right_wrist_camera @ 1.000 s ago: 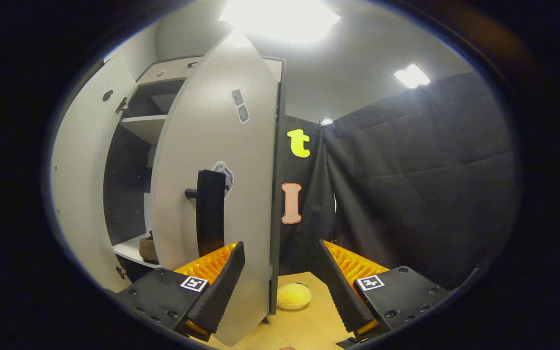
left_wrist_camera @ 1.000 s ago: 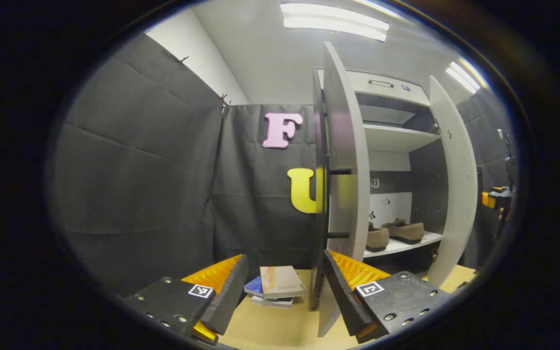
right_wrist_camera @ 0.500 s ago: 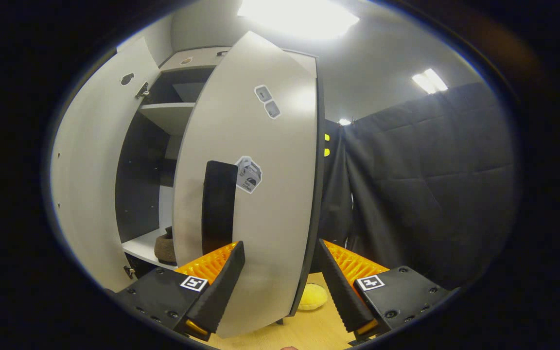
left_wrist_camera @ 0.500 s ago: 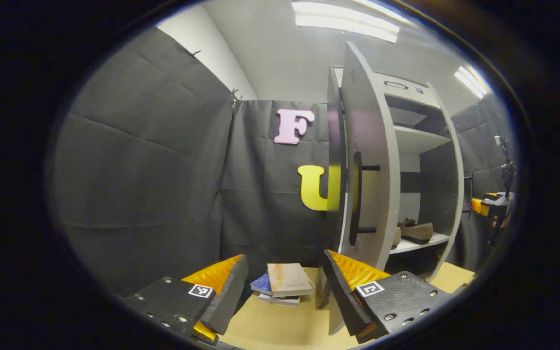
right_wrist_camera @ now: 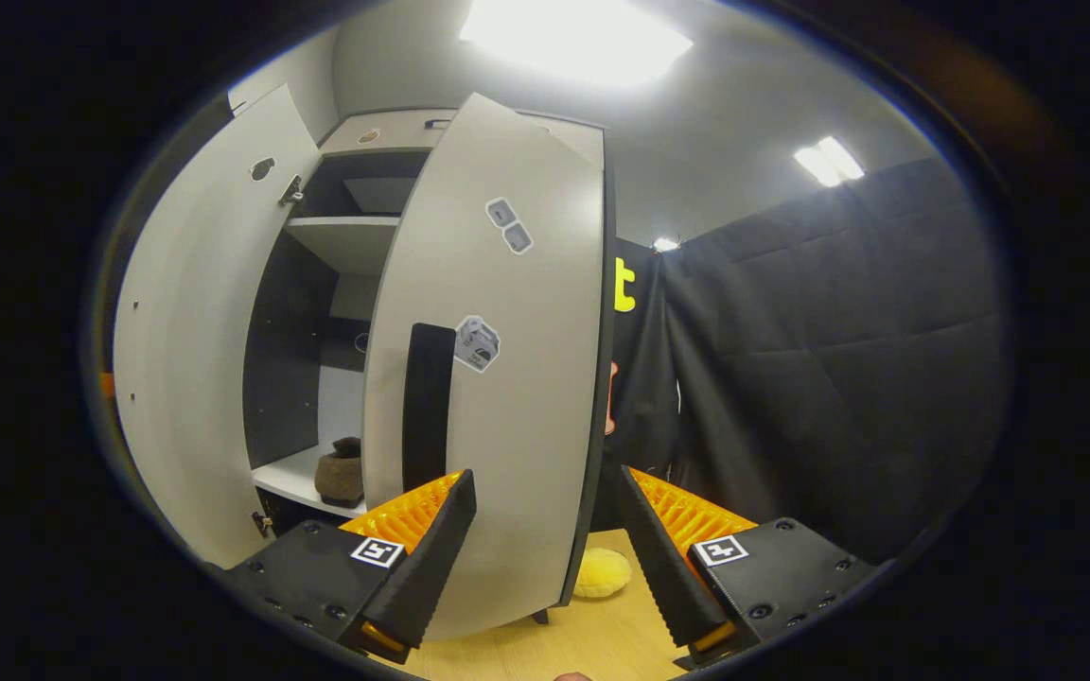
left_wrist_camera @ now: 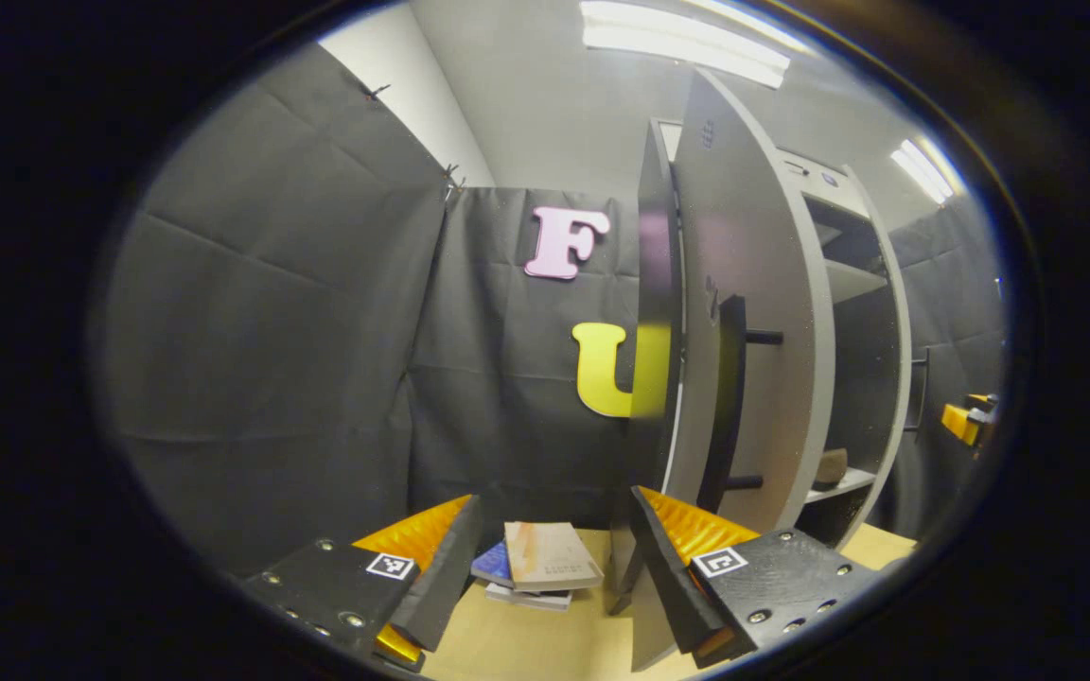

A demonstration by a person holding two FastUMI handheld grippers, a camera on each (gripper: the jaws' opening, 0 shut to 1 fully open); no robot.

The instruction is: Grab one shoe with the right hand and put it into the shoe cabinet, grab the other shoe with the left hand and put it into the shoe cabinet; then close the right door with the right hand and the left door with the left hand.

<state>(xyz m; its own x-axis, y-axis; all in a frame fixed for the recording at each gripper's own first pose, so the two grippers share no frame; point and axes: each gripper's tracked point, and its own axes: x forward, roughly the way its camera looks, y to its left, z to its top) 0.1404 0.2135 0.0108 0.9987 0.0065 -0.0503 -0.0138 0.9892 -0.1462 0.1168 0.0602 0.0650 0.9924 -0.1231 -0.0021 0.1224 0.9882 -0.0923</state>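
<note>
The pale grey shoe cabinet has both doors part-way swung in. In the left gripper view the left door [left_wrist_camera: 763, 284] with its black bar handle [left_wrist_camera: 729, 407] stands just beyond my open left gripper [left_wrist_camera: 550, 577], its lower edge beside one finger [left_wrist_camera: 663, 567]. A brown shoe [left_wrist_camera: 829, 467] peeks out on the low shelf. In the right gripper view the right door [right_wrist_camera: 517, 397] and its black handle [right_wrist_camera: 427, 407] are right in front of my open right gripper [right_wrist_camera: 545, 558]. The door's lower part sits between the fingers. A brown shoe [right_wrist_camera: 341, 473] rests on the white shelf [right_wrist_camera: 285, 476].
A small stack of books [left_wrist_camera: 545, 563] lies on the wooden floor left of the cabinet. A yellow soft object [right_wrist_camera: 602, 572] lies on the floor behind the right door. The other gripper [left_wrist_camera: 966, 421] shows far right past the cabinet. Black cloth walls close in both sides.
Both doors have swung further towards shut and the gap between them has narrowed. The left door now hides most of the shoes from the left gripper view.
</note>
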